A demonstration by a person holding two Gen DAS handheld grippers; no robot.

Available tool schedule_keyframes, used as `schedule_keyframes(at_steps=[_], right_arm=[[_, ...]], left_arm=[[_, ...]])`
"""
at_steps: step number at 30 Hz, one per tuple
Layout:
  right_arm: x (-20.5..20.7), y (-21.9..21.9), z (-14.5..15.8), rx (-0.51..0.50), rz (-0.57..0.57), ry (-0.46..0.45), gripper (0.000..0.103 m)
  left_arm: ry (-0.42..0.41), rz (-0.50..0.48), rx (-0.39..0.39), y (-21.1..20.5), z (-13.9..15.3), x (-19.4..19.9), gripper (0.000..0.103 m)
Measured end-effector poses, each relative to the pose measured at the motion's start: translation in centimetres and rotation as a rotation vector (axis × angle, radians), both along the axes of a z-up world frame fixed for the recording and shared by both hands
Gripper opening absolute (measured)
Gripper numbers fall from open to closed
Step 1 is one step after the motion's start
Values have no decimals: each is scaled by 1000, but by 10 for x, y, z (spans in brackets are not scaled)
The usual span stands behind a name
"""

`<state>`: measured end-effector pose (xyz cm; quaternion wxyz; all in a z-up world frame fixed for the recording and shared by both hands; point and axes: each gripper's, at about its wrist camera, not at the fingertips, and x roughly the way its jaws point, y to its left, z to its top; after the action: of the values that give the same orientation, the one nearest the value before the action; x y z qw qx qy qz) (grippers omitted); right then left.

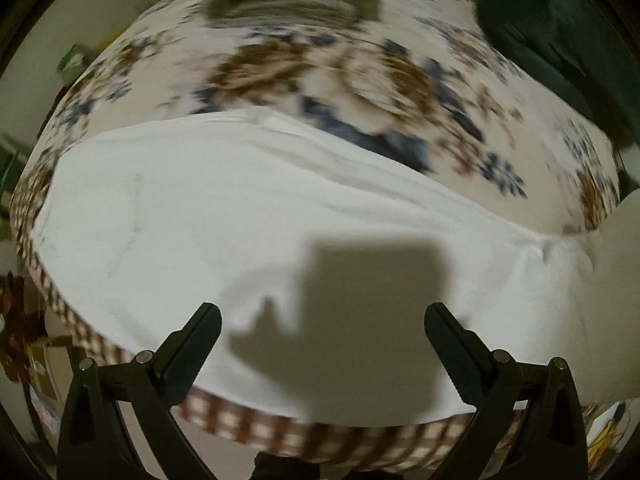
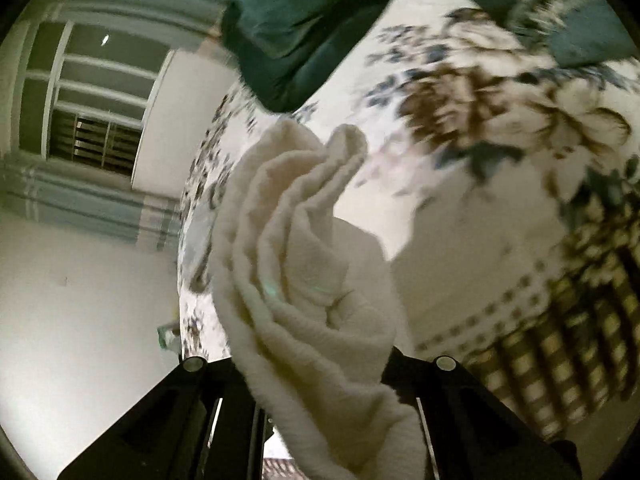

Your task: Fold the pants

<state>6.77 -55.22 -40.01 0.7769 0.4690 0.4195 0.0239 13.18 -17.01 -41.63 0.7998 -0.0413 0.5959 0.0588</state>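
White pants [image 1: 240, 208] lie spread across a floral bed cover [image 1: 320, 68] in the left wrist view. My left gripper [image 1: 324, 312] hangs open above the near edge of the pants, with nothing between its fingers; its shadow falls on the cloth. At the right edge of that view the cloth rises off the bed. In the right wrist view a bunched, folded end of the white pants [image 2: 288, 240] stands up from my right gripper [image 2: 320, 380], which is shut on it. The cloth hides the fingertips.
A dark green cloth [image 1: 560, 20] lies at the far right of the bed [image 2: 300, 20]. An olive folded item [image 1: 292, 4] sits at the far side. The cover's checked border [image 1: 280, 428] marks the near edge. A wall and window [image 2: 92, 120] stand beyond.
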Motion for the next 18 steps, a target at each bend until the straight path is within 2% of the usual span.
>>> schedule_keyframes(at_steps=[4, 8, 12, 15, 18], right_arm=[[10, 67, 12, 6, 53, 11, 10], [23, 142, 0, 4, 118, 46, 10], [36, 218, -34, -26, 180, 106, 10], [46, 274, -60, -110, 232, 150, 10], [56, 323, -92, -170, 298, 255, 16]], left_arm=[[-8, 68, -2, 51, 9, -5, 103], [-22, 161, 22, 116, 17, -20, 103], [-8, 268, 40, 182, 15, -37, 103], [21, 317, 58, 219, 6, -50, 103], [46, 355, 58, 243, 0, -64, 103]])
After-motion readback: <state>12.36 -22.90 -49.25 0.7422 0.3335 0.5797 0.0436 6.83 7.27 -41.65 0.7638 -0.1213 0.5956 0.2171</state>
